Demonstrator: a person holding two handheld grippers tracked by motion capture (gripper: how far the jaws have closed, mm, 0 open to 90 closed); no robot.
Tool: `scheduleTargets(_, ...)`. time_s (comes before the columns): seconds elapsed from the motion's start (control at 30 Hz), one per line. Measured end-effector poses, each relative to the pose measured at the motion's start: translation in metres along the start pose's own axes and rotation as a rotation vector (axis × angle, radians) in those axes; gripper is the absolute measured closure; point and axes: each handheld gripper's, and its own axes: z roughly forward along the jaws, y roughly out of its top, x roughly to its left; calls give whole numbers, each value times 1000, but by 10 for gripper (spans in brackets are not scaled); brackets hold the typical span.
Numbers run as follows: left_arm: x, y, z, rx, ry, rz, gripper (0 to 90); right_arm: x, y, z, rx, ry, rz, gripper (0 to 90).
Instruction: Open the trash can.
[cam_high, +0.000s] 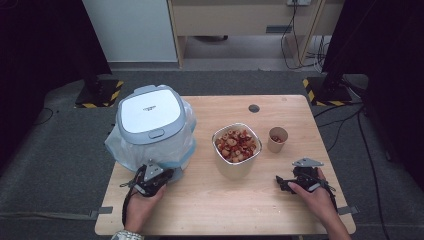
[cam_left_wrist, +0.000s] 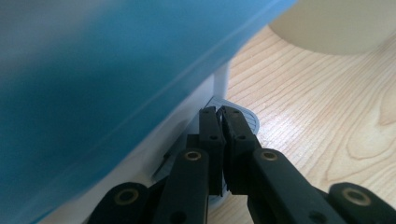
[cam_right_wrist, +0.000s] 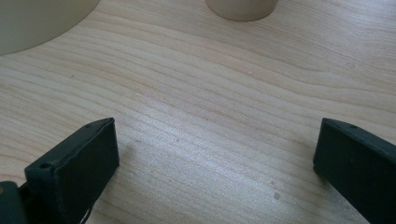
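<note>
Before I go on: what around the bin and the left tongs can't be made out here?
- Bin contents: high view, lid shut over them.
- Pedal at the bin's foot: left gripper view, left tongs cover most of it.
- Bin wall: left gripper view, blurred, too close.
- Paper cup contents: high view, too small.

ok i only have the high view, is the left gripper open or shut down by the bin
observer: shut. In the left gripper view the left gripper has its jaws together with nothing between them.
operator: whats under the tips
observer: a grey ribbed pedal at the foot of the bin. The tips sit right over it, but I can't tell whether they press on it.
operator: and the right one
observer: in the right gripper view the right gripper has its jaws wide apart, low over the bare table, and holds nothing.
</note>
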Motion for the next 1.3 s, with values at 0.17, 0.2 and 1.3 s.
scheduleTargets(0.17, -1, -1, 6, 22, 14, -5, 871, 0, 0, 0, 0, 1, -1, 6)
scheduleTargets(0.2, -1, -1, 6, 22, 14, -5, 870, 0, 0, 0, 0, 1, -1, 6)
scheduleTargets(1.3, -8, -9, 18, 71, 52, 37, 886, 0, 0, 0, 0, -1, 2, 7)
